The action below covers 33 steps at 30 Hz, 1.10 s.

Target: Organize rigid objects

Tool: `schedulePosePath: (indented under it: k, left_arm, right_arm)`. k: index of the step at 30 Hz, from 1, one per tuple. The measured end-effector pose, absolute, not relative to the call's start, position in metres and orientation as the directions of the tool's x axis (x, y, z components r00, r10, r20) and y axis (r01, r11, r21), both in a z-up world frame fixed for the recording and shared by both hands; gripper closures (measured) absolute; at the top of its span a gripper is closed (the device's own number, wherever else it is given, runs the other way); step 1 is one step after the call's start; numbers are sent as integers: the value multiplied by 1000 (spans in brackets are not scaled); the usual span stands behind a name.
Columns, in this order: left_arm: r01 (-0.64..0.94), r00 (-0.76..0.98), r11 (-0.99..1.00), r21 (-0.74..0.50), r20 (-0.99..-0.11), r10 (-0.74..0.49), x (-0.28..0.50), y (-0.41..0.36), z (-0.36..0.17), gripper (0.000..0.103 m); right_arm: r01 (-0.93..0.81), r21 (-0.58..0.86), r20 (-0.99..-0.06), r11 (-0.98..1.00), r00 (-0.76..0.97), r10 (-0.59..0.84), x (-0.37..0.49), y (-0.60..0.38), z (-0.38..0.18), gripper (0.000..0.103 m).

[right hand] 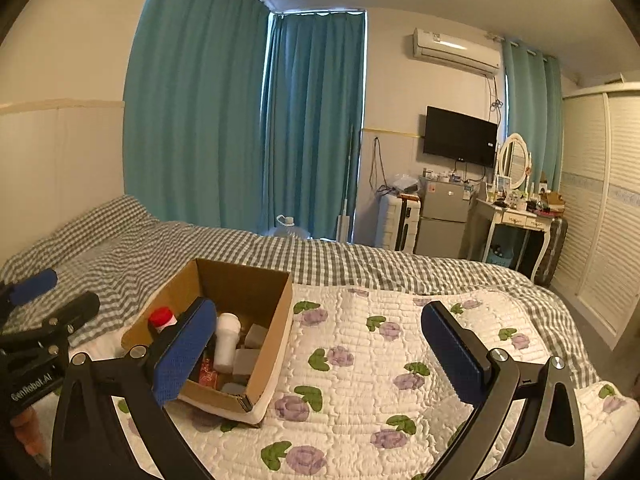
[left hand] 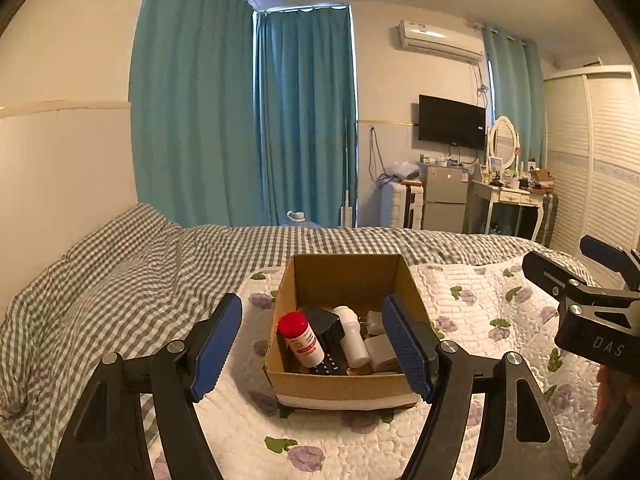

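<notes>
An open cardboard box (left hand: 344, 388) sits on a floral quilt on the bed; it also shows in the right wrist view (right hand: 276, 316). It holds a red-capped white bottle (left hand: 301, 338), a white cylindrical bottle (left hand: 352, 336), a black block (left hand: 325, 322), a black remote (left hand: 329, 369) and grey adapters (left hand: 382, 350). My left gripper (left hand: 316, 350) is open and empty, hovering just before the box. My right gripper (right hand: 320, 354) is open and empty over the quilt, to the right of the box.
The floral quilt (right hand: 380, 360) lies over a grey checked bedsheet (left hand: 120, 280). Beyond the bed are teal curtains, a small fridge (left hand: 444, 200), a dressing table (left hand: 508, 196), a wall TV and a louvred wardrobe (left hand: 600, 160).
</notes>
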State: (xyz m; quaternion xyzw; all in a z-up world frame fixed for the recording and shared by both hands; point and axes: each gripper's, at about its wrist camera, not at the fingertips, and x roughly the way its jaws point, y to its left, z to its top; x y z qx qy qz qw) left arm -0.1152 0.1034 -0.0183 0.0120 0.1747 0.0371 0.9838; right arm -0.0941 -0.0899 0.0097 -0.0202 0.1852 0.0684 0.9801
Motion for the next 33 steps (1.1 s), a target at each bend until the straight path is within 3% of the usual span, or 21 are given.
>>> schedulePosePath:
  k: [33]
  left_arm:
    - [-36,929,999,4,-369,35,-114,106,-17,27]
  right_arm:
    - [-149,-8,-419,989,898,132,-89,-81,3,0]
